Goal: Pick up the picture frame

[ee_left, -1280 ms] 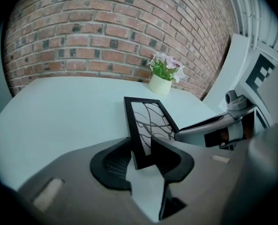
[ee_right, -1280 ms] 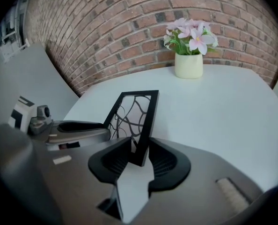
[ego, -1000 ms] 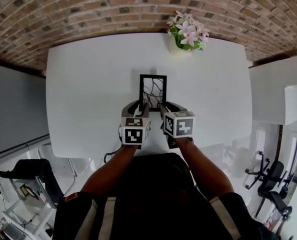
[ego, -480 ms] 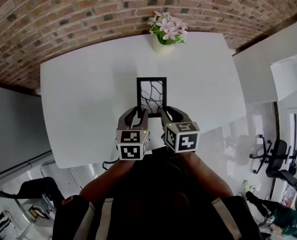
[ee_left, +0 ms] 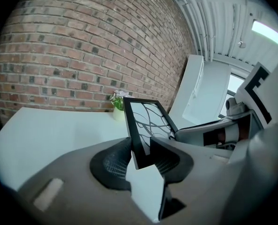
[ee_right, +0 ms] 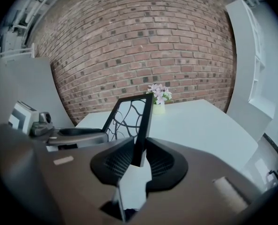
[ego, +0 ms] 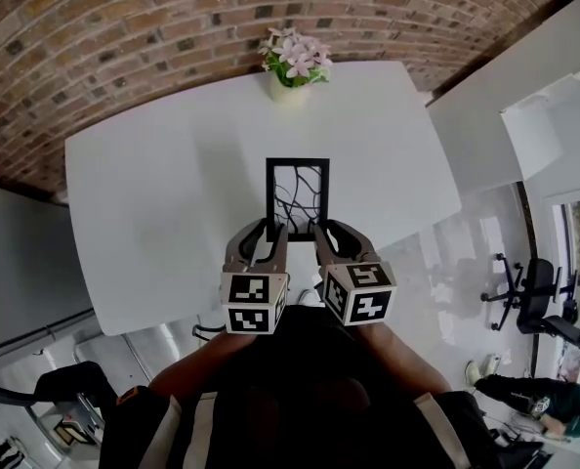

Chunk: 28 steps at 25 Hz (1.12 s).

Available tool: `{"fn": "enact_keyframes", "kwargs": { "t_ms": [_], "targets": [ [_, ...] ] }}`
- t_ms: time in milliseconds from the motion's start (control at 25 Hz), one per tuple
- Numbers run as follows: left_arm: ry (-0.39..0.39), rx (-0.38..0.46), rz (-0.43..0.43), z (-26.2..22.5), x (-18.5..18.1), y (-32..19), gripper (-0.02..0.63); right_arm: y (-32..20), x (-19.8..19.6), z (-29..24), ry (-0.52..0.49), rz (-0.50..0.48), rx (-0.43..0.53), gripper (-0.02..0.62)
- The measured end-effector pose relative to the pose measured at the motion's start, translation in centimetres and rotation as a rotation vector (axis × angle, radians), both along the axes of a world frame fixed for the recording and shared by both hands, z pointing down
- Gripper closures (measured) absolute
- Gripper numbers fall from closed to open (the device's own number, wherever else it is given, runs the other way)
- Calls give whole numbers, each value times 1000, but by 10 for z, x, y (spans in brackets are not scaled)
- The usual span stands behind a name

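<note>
A black picture frame [ego: 297,198] with a branch-pattern panel hangs above the white table [ego: 153,213], held by its near edge from both sides. My left gripper [ego: 269,234] grips the frame's left lower corner; its jaws are closing, with the frame [ee_left: 148,121] pressed between the pads [ee_left: 115,161]. On the right lower corner my right gripper [ego: 326,234] is shut, and the frame's edge [ee_right: 140,135] sits upright between the dark pads [ee_right: 162,161]. The frame tilts away from me toward the brick wall.
A small pot of pink flowers [ego: 292,62] stands at the table's far edge by the brick wall [ego: 173,27]. A white cabinet [ego: 554,135] is at the right. Office chairs [ego: 534,296] stand on the floor beyond the table's right side.
Both grippers have risen together with the frame, which has come up off the table. The head view has swung, so the table and flowers sit further left.
</note>
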<state>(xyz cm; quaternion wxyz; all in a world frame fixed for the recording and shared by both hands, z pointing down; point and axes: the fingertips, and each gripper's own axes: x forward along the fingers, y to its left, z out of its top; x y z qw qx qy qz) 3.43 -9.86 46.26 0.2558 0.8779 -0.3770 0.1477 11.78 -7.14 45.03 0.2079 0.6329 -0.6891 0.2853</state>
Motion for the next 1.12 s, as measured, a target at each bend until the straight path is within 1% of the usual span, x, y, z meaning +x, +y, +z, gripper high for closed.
{"fn": "enact_keyframes", "kwargs": {
  "t_ms": [280,600,880,1120],
  "targets": [
    [-2,61,-14,-27,26,32,491,33,26,-25,-9,-16,68,517],
    [-31,161,-49,-68,62,82,491,80,65,-58,-68,-29,152,518],
    [-12,197,-98,-92,83,130,491,126,88,-81,-93,-49,222,520],
    [-16,281,-95,-117,98,160,491,156,103,-101,-99,-54,282,520]
  ]
}}
